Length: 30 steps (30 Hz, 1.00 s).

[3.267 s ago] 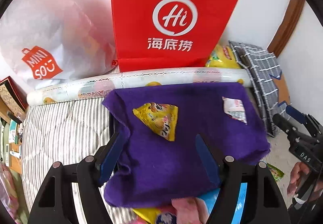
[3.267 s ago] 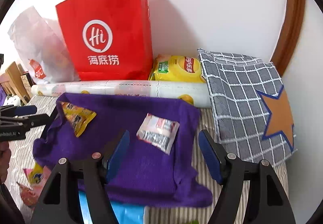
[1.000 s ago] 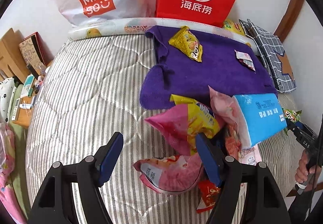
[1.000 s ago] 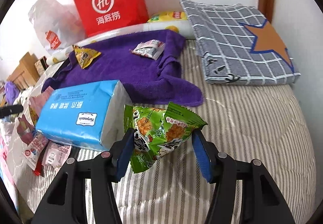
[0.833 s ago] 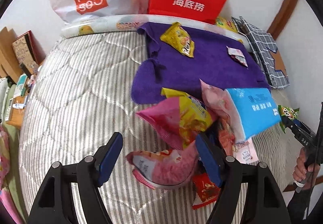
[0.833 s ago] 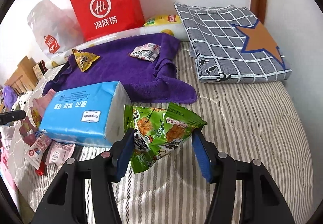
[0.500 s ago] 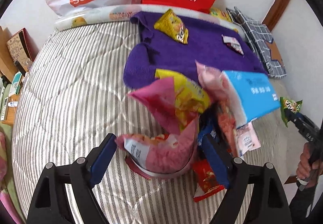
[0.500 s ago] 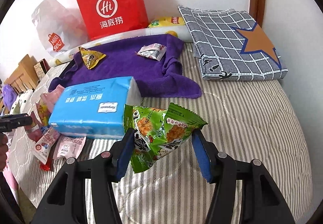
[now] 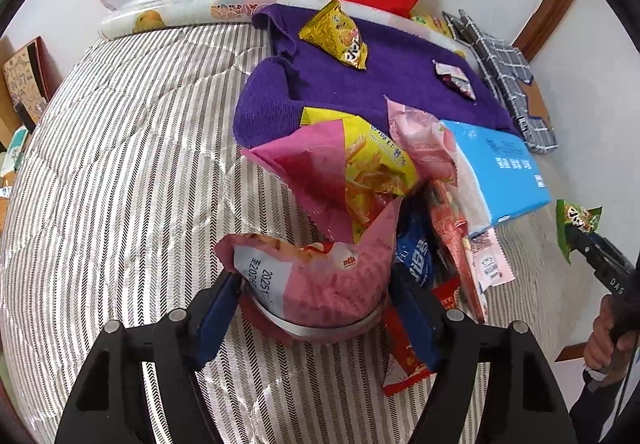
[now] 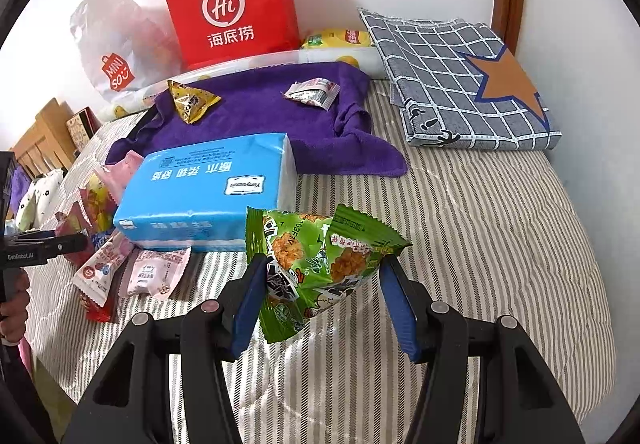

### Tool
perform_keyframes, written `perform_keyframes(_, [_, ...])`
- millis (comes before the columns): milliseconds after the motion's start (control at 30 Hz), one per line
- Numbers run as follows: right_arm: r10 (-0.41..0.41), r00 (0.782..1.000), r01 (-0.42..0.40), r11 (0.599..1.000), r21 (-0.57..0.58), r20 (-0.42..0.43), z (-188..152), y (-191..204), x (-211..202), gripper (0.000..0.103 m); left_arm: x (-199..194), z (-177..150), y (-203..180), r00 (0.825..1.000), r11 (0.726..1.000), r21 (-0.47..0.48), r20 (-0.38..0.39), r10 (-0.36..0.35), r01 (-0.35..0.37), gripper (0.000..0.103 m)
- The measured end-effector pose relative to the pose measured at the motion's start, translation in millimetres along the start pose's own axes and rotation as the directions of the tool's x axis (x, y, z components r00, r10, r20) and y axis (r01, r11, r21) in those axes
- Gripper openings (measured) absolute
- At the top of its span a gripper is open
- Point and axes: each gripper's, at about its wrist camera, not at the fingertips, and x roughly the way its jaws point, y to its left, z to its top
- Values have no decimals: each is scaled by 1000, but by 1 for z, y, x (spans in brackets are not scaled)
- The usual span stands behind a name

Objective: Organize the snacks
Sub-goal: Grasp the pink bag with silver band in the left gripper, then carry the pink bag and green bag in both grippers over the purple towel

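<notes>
Snacks lie heaped on the striped mattress [image 9: 120,164] beside the blue tissue pack [image 10: 208,188], likely waiting for transfer to the purple towel [image 9: 400,84], where a yellow packet [image 9: 336,36] and a small wrapper [image 9: 454,78] already sit; the left gripper [image 9: 316,308] has just been closing its jaws around the pink bag [image 9: 316,280], both pads against its sides. Held clear of the bed, the green packet [image 10: 320,260] is pinched in the right gripper [image 10: 320,308]; the pink bag's underside and the wrappers under the pile are hidden.

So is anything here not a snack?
Yes. The blue tissue pack lies among the snack packets on the striped bed, its far end on the purple towel. It is no snack, so it looks misplaced.
</notes>
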Motion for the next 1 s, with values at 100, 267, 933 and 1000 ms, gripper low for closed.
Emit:
perform_keyframes(100, [-2,1000,2,1000,-4,9,-1,4,-5,56,-4,-2,1,1000,1000,-1,16,-6,6,69])
perform_keyframes(267, [-2,1000,2,1000,-7,12,-1,9,-9,56,-16,-3,3,999,1000,2,37,-11,11,69])
perform_keyframes(933, [13,998,-14,1000,4,55,0,20,-28,56,-54,5,-14,993,999,40,108,-41,36,69])
perform_keyframes(1000, [13,998,-13,1000,4,57,0,20,-29,56,-55,7,-18,993,998,48,109,-42,37,69])
